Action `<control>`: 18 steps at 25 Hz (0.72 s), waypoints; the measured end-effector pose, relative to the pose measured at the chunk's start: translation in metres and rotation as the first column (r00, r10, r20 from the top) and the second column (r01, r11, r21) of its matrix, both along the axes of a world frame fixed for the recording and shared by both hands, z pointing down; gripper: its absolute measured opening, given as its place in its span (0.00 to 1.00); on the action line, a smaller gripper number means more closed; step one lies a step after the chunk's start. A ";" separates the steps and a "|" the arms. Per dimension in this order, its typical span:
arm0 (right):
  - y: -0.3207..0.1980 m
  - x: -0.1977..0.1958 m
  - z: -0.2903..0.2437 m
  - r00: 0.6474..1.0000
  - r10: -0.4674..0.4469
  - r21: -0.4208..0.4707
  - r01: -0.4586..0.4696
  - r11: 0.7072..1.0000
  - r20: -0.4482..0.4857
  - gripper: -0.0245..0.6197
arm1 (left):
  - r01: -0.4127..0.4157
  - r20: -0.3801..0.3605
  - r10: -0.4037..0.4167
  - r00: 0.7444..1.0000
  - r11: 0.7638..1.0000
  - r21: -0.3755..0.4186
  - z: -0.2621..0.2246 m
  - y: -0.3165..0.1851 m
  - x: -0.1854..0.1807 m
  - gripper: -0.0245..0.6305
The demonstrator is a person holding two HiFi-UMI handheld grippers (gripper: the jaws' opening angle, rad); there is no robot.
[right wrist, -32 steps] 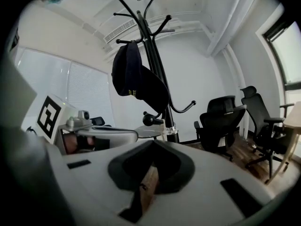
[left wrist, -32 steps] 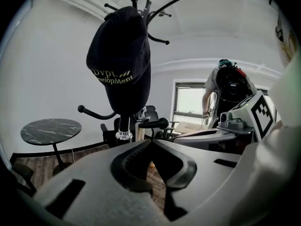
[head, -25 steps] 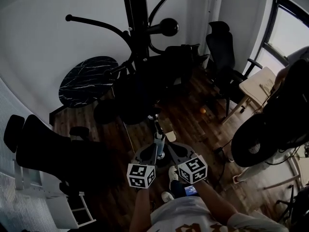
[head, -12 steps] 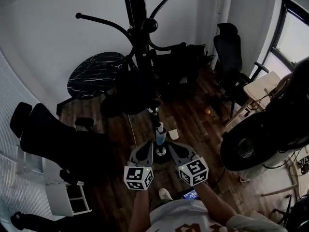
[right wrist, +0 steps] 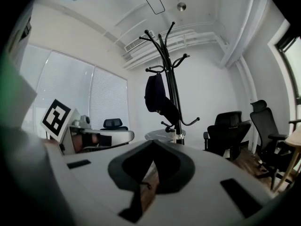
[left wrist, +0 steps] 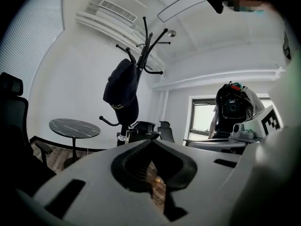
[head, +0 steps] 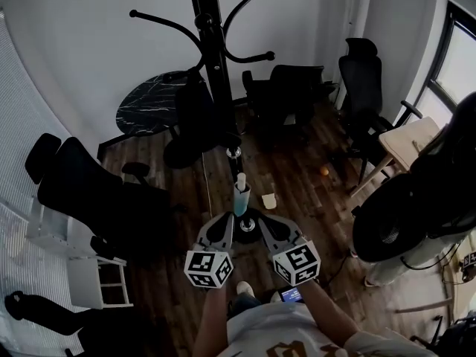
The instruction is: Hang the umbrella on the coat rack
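Note:
The black coat rack [head: 216,58] stands ahead with curved hooks. A dark folded umbrella [head: 197,117] hangs from it, left of the pole; it also shows in the left gripper view [left wrist: 121,91] and the right gripper view [right wrist: 160,98]. The rack's round base [head: 246,233] sits on the floor between my grippers. My left gripper [head: 225,222] and right gripper [head: 264,223] are held low and side by side, well short of the umbrella. Both have their jaws together with nothing between them.
A round dark marble table [head: 152,110] stands behind the rack on the left. Black office chairs [head: 286,95] crowd the back and right, another [head: 89,199] on the left. A big black fan [head: 413,207] and a pale wooden table [head: 409,140] are on the right.
The view has tilted, so the rack now stands more upright and farther up the picture. Both grippers sit slightly lower and stay shut and empty.

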State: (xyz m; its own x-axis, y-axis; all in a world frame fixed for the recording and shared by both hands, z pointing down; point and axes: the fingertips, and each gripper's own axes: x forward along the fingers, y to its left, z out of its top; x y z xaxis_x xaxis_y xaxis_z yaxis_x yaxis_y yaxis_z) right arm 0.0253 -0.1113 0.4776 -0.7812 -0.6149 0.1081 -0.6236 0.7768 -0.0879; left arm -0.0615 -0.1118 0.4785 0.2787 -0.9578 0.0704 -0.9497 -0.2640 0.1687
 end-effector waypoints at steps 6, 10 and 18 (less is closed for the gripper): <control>0.008 0.004 0.008 1.000 -0.022 -0.004 0.022 1.000 0.002 0.06 | 0.043 0.009 -0.043 0.999 0.999 0.018 0.002 0.018 -0.002 0.07; 0.012 0.008 0.006 0.999 -0.036 -0.001 0.036 0.999 -0.003 0.05 | 0.054 0.001 -0.055 0.999 0.998 0.022 -0.002 0.021 0.001 0.07; 0.019 0.015 0.008 0.999 -0.043 0.000 0.043 0.999 -0.013 0.05 | 0.055 -0.028 -0.054 0.998 0.997 0.047 -0.006 0.026 0.008 0.07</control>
State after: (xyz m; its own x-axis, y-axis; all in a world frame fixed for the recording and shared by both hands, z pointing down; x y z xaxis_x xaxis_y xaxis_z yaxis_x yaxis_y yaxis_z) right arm 0.0399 -0.0920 0.4858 -0.8054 -0.5807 0.1187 -0.5907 0.8030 -0.0797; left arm -0.0535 -0.0862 0.4720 0.2269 -0.9738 0.0170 -0.9582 -0.2201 0.1827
